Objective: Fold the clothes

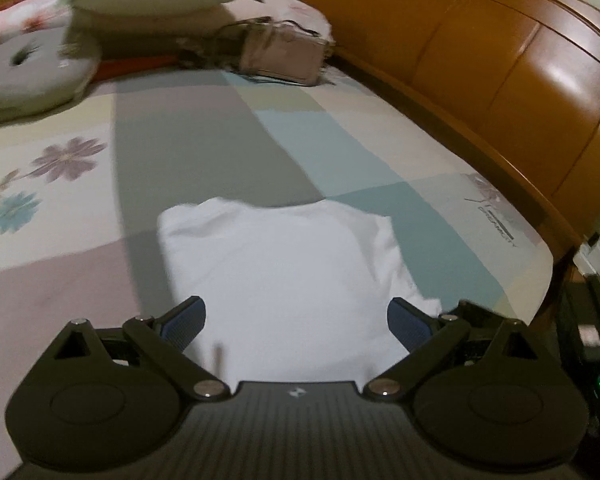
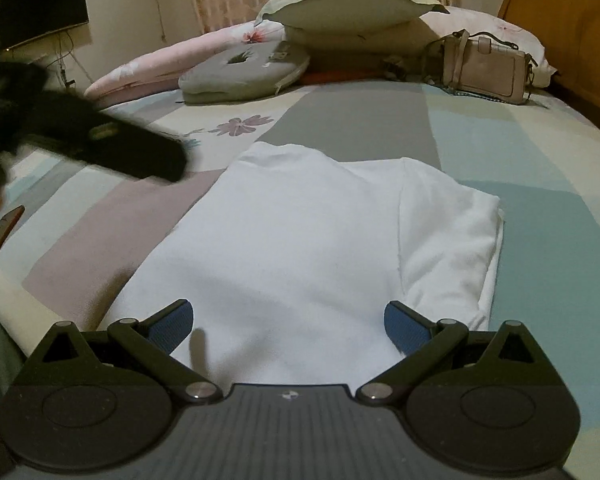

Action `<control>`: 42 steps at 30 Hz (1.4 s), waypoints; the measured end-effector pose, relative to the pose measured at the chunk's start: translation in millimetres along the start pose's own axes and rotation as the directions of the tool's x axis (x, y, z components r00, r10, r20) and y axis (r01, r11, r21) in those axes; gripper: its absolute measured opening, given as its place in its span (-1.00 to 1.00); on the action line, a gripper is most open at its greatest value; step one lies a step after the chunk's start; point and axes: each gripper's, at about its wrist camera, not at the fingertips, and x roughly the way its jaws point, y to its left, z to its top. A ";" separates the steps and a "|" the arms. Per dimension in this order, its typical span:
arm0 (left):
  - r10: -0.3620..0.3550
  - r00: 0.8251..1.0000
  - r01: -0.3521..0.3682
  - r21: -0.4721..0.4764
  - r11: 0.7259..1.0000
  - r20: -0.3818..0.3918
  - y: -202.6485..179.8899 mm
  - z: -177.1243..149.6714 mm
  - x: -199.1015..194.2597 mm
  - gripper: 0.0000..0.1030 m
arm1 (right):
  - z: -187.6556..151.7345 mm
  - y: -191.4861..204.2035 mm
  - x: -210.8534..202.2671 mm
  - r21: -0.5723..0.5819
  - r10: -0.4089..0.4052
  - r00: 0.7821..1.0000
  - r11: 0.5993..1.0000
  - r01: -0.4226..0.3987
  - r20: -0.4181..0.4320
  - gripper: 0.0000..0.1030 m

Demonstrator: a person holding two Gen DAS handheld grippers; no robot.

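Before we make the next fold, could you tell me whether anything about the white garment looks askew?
Yes: on the white garment, the folded-in flap along its right side sits crooked, with lower layers peeking out past its right edge.

A home bedroom: bed, pillows, wooden headboard.

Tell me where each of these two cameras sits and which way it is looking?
Left wrist view: sits on the left tool, looking forward between its open fingers, over the white garment toward the wooden headboard; only the tool's own fingers show.
Right wrist view: sits on the right tool, fingers open, looking up the bed toward the pillow and handbag; a blurred dark shape, probably the left tool, shows at left.
Shared: the garment, patchwork bedspread, pillow and handbag.
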 end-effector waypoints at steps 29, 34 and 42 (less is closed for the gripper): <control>0.028 1.000 -0.029 -0.203 0.979 -0.009 40.7 -26.9 5.3 0.95 | 17.0 -60.1 -48.4 0.218 -0.002 1.000 0.976 -0.001 0.017 1.00; 0.025 0.999 -0.033 -0.202 0.979 -0.042 37.1 -33.8 9.3 0.95 | 13.3 -89.4 -45.0 0.354 0.046 0.999 0.934 -0.047 0.012 1.00; -0.001 0.998 -0.012 -0.218 0.976 -0.059 38.0 -39.0 15.7 0.95 | 8.3 -124.4 -27.0 0.519 0.093 0.995 0.852 -0.063 -0.032 1.00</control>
